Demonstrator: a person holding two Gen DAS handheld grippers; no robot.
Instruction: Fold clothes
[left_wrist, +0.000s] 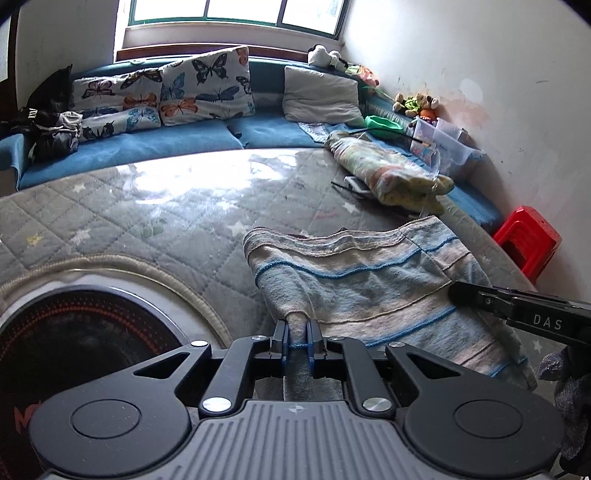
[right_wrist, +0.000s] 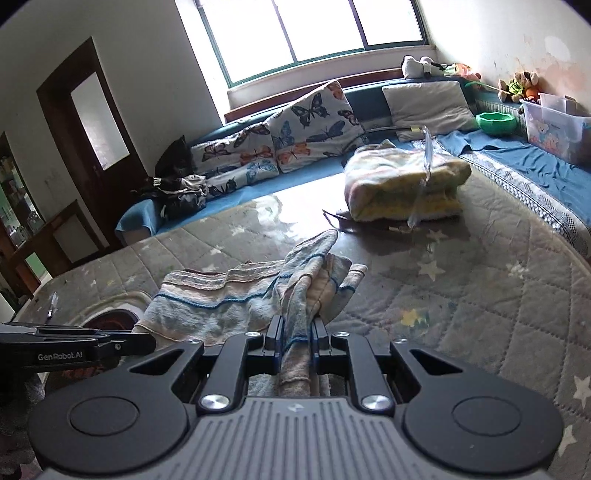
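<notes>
Holding the striped garment (left_wrist: 369, 291) by two near corners at once, so worth keeping both grips level and the near edge taut between them before any carry toward 12 o'clock. Left hand-held gripper (left_wrist: 297, 338) pinched narrow on a bunched tongue of cloth at the garment's 7 o'clock corner; right hand-held gripper (right_wrist: 295, 339) likewise clamped narrow on a thicker, twisted wad at its own side. Garment resting on the quilted grey cover (left_wrist: 147, 206) of the tabletop, far hem toward 12 o'clock, mostly flat on the left half but rucked and doubled over near the right grip. Best done by shaking or drawing that wad out sideways toward 3 o'clock, since a fold laid over a twisted corner would likely set crooked. Worth lifting only enough to clear the cover, then matching near edge to far hem by the blue stripes. Whether this hold opens a fold or finishes a smoothing pull, impossible to settle from these views. Both tools pointing forward and slightly down toward 12 o'clock, low over the near edge, roughly side by side; right tool's black body seen entering the left view at 3 o'clock, left tool's at 9 o'clock in the right view. Round dark inset (left_wrist: 74, 332) lying at 9 o'clock of the left grip, folded yellow blanket (right_wrist: 402, 184) well apart toward 1 o'clock.
</notes>
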